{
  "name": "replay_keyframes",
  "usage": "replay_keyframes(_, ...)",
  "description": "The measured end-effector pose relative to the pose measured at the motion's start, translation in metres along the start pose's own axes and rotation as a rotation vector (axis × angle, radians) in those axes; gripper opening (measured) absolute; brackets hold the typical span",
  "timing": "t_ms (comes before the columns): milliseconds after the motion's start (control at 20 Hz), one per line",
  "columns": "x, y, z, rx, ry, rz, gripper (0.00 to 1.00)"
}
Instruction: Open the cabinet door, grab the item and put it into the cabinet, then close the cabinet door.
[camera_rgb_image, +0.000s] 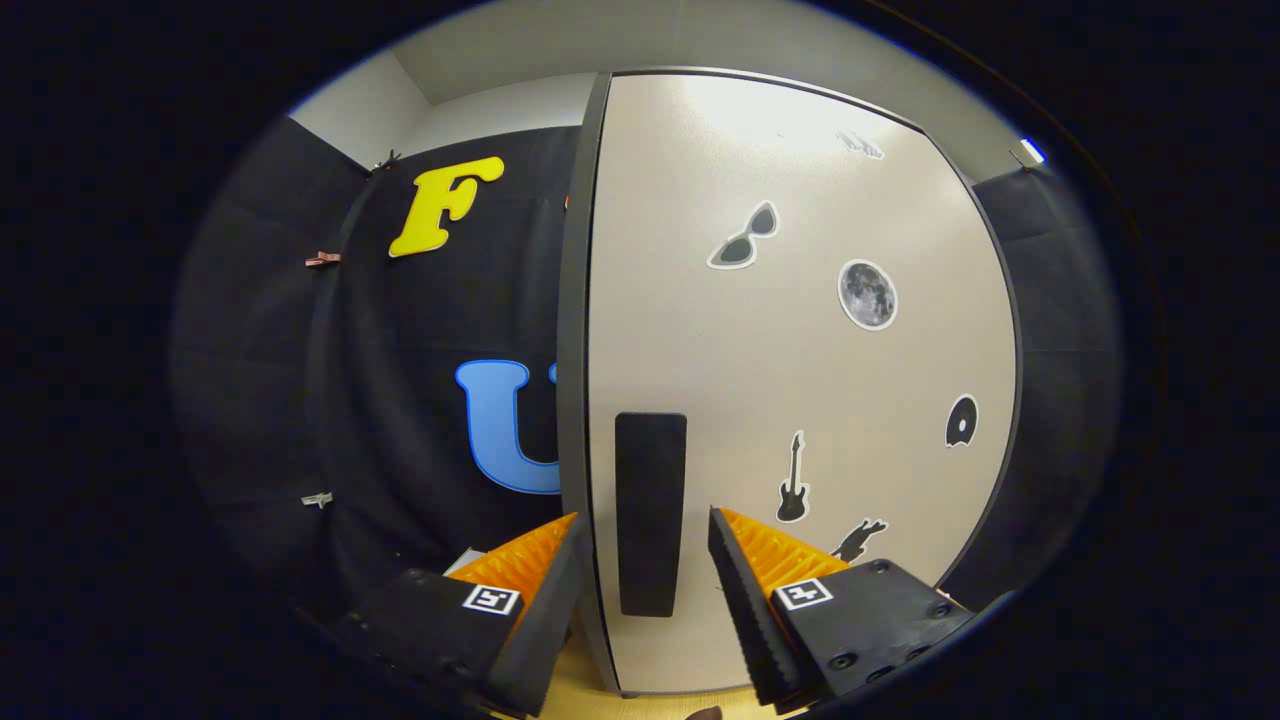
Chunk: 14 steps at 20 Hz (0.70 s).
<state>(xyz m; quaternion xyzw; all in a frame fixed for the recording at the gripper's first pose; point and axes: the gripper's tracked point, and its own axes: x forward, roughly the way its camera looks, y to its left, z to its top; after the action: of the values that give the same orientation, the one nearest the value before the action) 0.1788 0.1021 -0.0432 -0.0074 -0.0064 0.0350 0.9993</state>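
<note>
Step 1, door opening: hand-held gripper (640, 545) spread wide, fingers straddling cabinet door (800, 350) edge w/ handle (650, 515) between. Next: close on handle, pull.

Black cloth wall (400, 330) w/ clips, grey ceiling (520, 50), wood floor (580, 690).

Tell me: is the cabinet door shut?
Cannot tell. The door faces the camera and no interior shows. The open gripper straddles its handle, with the fingers not visibly pressing on it.
</note>
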Motion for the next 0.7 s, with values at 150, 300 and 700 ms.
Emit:
replay_keyframes(150,0.013,0.001,-0.014,0.015,0.044,-0.013,0.48)
replay_keyframes(300,0.02,-0.003,-0.017,0.01,0.053,-0.019,0.33)
replay_keyframes(700,-0.014,-0.001,-0.016,0.011,0.075,0.082,0.2)
